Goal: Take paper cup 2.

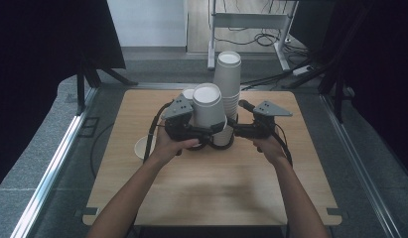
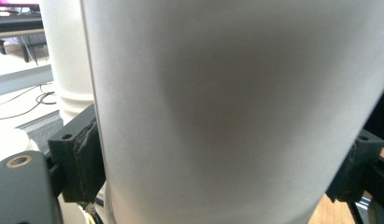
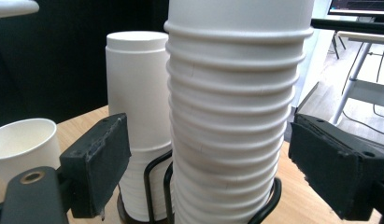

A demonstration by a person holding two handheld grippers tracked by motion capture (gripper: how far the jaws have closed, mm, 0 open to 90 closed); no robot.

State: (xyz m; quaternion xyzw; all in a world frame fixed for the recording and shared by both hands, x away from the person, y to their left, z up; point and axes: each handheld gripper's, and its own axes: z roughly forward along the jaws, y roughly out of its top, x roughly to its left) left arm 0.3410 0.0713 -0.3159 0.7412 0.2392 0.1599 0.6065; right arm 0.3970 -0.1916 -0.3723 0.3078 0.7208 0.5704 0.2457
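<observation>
Between the left fingers: an upturned white paper cup [image 2: 236,107], gripped on both flanks by the pads; the left gripper [image 1: 204,130] holds it just left of the tall stack.
Left fingers [image 2: 84,158]: narrow, clamped on the cup's wall.
Right fingers [image 3: 98,158]: part-way apart, standing either side of the tall stack of cups [image 3: 236,112], a gap showing on each side; no pad presses on it.
Right gripper [image 1: 235,130]: level, against the right of the tall stack, low on it.
Tall stack: upturned cups nested with ribbed rims, standing in a black wire holder [image 3: 269,200].
Second stack [image 3: 136,116]: shorter, just behind and left of the tall stack as the right gripper view has it.
Loose cup [image 1: 140,147]: mouth up, well left of the tall stack, near the worktop edge.
Worktop [image 1: 211,193]: light wood, bare in front of the tall stack.
</observation>
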